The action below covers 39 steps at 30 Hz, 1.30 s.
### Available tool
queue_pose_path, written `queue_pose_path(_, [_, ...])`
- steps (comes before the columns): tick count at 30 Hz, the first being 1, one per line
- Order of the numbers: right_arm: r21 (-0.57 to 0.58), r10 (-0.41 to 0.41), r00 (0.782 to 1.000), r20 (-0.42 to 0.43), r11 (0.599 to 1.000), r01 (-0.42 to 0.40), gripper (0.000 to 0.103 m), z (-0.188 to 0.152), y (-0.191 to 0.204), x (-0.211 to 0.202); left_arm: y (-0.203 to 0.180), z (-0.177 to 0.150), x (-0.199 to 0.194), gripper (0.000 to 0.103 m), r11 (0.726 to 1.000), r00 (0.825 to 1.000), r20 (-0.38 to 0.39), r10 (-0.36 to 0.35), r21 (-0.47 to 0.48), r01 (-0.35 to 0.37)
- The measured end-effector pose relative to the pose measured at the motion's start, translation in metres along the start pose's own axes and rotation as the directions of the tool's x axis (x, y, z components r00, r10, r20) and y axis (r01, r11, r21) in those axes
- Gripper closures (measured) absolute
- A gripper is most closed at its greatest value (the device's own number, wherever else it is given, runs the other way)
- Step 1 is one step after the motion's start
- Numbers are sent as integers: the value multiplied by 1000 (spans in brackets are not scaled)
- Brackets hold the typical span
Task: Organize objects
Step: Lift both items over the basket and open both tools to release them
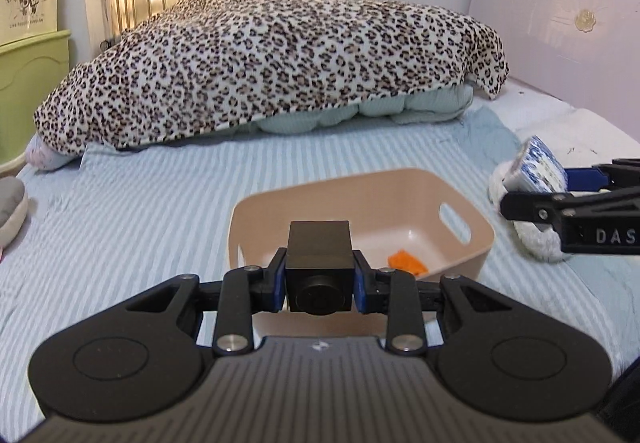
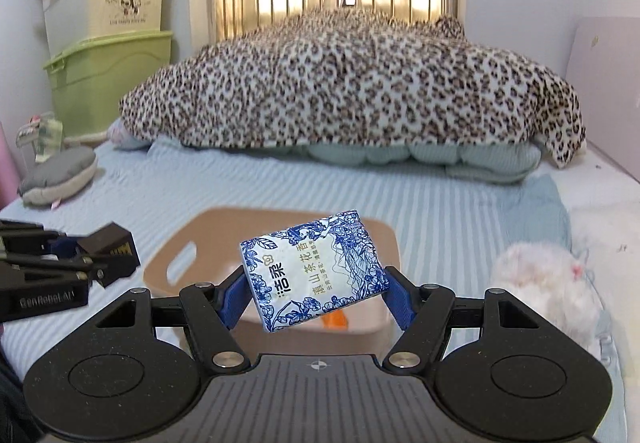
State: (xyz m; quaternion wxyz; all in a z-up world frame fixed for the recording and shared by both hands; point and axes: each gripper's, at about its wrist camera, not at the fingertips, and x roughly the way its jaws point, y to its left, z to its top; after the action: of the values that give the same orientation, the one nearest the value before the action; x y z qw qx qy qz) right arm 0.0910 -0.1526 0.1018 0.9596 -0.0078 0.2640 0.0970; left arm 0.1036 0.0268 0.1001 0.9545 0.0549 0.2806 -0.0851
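A beige plastic basket [image 1: 476,243] [image 2: 176,239] stands on the striped bed sheet and holds an orange piece [image 1: 406,261] [image 2: 336,319]. My left gripper [image 1: 320,275] is shut on a small black box [image 1: 320,247] and holds it above the basket's near rim; it shows at the left of the right wrist view [image 2: 108,251]. My right gripper [image 2: 314,291] is shut on a blue-and-white tissue pack [image 2: 314,269], tilted, above the basket's near side. The pack also shows at the right edge of the left wrist view [image 1: 536,163].
A fluffy white plush [image 2: 548,287] [image 1: 532,235] lies right of the basket. A grey plush [image 2: 60,175] lies at the bed's left edge. A leopard-print blanket [image 1: 272,63] covers bedding at the far end. Storage bins [image 2: 108,59] stack at the left wall.
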Motion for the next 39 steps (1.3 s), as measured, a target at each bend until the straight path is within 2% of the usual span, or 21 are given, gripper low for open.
queue_pose_path(5, [18, -6, 999, 38, 1000, 6, 36, 22, -2, 20, -2, 15, 28, 70, 1000, 1000, -4, 17, -7, -17])
queue_pose_path(12, [45, -18, 1000, 14, 999, 17, 36, 34, -7, 64, 4, 20, 91, 70, 997, 995, -63, 78, 0, -78])
queue_pose_path(19, [52, -39, 993, -108, 998, 45, 36, 21, -13, 127, 11, 8, 148, 70, 997, 978, -194, 82, 11, -82])
queue_pose_path(24, [26, -46, 971, -235, 998, 53, 36, 0, -11, 165, 17, -10, 179, 70, 996, 949, -302, 88, 9, -90])
queue_pose_path(29, [-45, -66, 959, -277, 997, 56, 36, -16, 0, 176, 21, -23, 192, 70, 995, 937, -333, 103, 34, -98])
queue_pose_path(32, [-70, -75, 952, -297, 996, 57, 35, -21, 5, 178, 24, -25, 191, 69, 994, 937, -333, 106, 27, -103])
queue_pose_path(33, [-74, -76, 951, -300, 996, 57, 30, -24, 6, 177, 25, -24, 190, 66, 995, 941, -325, 100, 20, -99])
queue_pose_path(35, [-67, -74, 953, -295, 996, 57, 30, -26, 7, 174, 26, -21, 183, 58, 996, 948, -306, 90, 13, -91])
queue_pose_path(36, [-60, -74, 954, -291, 996, 59, 28, -26, 7, 171, 25, -20, 179, 46, 996, 950, -299, 90, 16, -89])
queue_pose_path(38, [-42, -71, 958, -278, 997, 62, 25, -21, 5, 164, 23, -15, 170, 31, 993, 955, -274, 116, 22, -114])
queue_pose_path(39, [-32, -67, 960, -272, 998, 61, 23, -19, 3, 161, 24, -13, 164, 31, 992, 959, -255, 123, 22, -122])
